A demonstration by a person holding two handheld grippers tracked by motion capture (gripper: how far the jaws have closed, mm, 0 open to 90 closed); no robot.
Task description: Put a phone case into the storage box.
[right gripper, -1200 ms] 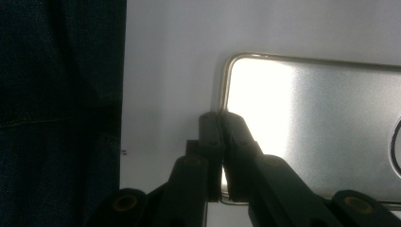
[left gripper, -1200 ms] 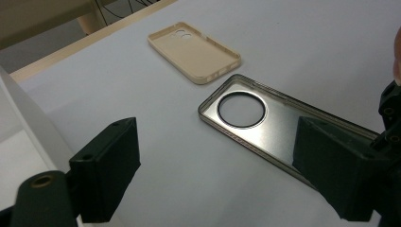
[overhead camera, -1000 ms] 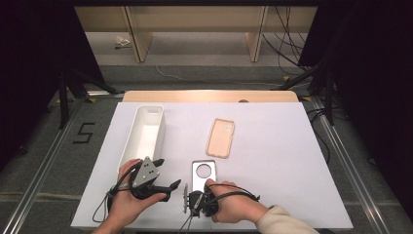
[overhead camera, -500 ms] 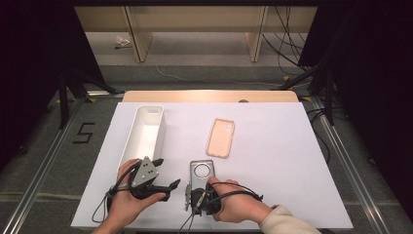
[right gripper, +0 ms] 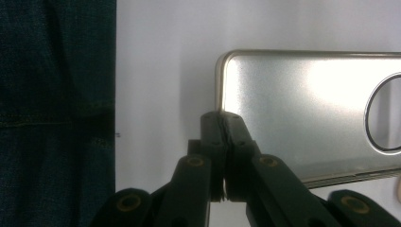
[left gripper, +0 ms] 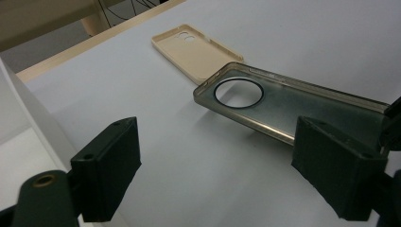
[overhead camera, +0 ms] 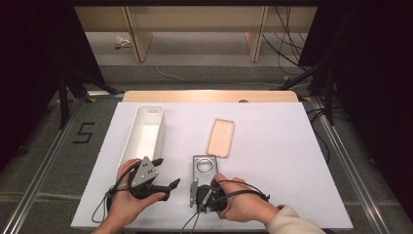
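Grey phone case [overhead camera: 204,168] points away (tilted).

Grey phone case [overhead camera: 204,168], near end lifted

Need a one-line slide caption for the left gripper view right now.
Open left gripper faces a grey phone case tilted off the white table, with a beige case lying beyond.

Both tongs are built of black jaws with thick square pads [left gripper: 109,170], joined by links with brass-coloured pivots. The left tongs [overhead camera: 164,185] are topped by a grey three-cornered plate dotted with holes. Black cables are trailed from each, and a cream sleeve [overhead camera: 290,222] is worn on the right arm.
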